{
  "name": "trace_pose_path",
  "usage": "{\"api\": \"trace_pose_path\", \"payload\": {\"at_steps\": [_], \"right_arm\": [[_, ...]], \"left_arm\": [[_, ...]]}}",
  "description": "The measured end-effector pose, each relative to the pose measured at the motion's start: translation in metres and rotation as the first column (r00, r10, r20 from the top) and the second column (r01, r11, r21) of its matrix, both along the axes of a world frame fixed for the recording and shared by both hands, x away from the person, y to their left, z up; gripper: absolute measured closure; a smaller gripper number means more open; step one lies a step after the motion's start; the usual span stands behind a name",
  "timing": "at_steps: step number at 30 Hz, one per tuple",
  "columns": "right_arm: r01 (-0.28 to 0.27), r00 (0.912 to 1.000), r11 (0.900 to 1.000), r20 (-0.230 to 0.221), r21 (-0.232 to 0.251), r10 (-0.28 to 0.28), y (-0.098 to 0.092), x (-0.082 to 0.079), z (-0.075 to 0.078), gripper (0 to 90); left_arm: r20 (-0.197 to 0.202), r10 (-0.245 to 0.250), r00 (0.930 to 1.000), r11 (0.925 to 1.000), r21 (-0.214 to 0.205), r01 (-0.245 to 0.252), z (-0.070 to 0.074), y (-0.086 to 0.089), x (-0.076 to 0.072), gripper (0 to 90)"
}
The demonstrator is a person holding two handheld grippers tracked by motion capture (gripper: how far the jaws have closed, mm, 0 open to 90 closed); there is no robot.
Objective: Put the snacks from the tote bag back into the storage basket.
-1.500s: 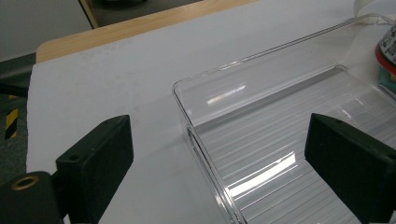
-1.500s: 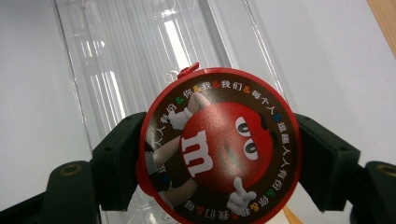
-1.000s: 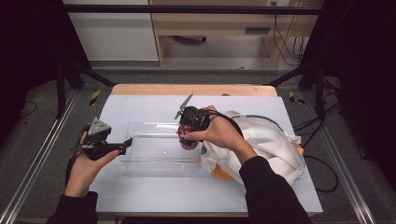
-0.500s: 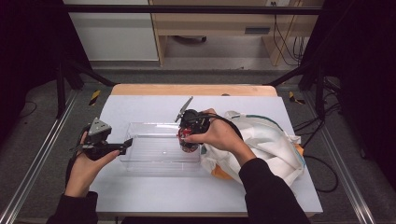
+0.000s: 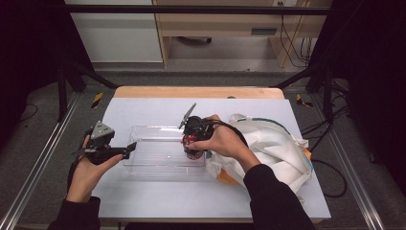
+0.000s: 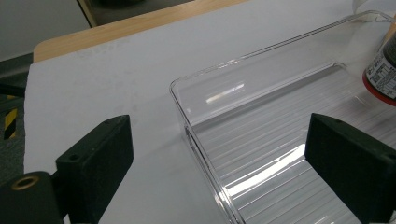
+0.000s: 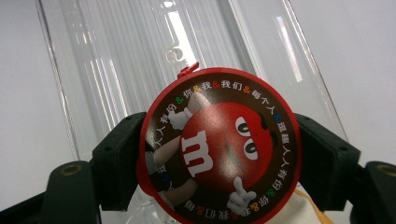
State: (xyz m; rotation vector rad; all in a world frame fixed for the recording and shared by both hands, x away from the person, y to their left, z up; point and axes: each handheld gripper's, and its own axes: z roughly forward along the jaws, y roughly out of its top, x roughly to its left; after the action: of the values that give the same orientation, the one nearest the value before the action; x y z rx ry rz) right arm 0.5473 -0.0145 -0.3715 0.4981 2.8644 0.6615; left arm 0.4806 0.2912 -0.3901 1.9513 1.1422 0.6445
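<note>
Standing at the worktop [image 5: 158,201], I see a white, matte sheet covering it, with a strip of pale wood showing at the far edge. On it lies a clear plastic tray [image 5: 158,165] — rectangular, rounded at the corners, its floor ribbed with fine parallel grooves that catch the light in bright streaks.

The right claw [image 7: 219,154] is clamped on a small round candy tub [image 7: 219,149]: its two black, blocky pads press on either side of the tub's rim. The lid is a flat glossy disc with a red border, a dark ring of small printed characters and a red cartoon candy figure bearing a white "m". A little red tab sticks out from the lid's edge. In the high view the tub [image 5: 190,143] sits under the hand at the tray's right end, over the ribbed floor; whether it touches the floor I cannot tell.

The left claw [image 6: 219,158] stands apart, its square pads on either side of the tray's near-left corner, gripping nothing — one pad over the white sheet, the other over the tray's floor.

Beside the tray on the right lies a crumpled white cloth bag [image 5: 273,148], soft and creased, with a bit of orange showing underneath.
</note>
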Motion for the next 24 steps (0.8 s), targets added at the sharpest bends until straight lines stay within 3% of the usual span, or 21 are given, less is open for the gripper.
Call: {"api": "trace_pose_path", "payload": {"at_steps": [24], "right_arm": [[-0.011, 0.9999, 0.9999, -0.009, -0.013, 0.011, 0.000, 0.002, -0.012, 25.5]], "left_arm": [[-0.001, -0.002, 1.0000, 1.0000, -0.001, 0.002, 0.000, 0.000, 0.000, 8.0]]}}
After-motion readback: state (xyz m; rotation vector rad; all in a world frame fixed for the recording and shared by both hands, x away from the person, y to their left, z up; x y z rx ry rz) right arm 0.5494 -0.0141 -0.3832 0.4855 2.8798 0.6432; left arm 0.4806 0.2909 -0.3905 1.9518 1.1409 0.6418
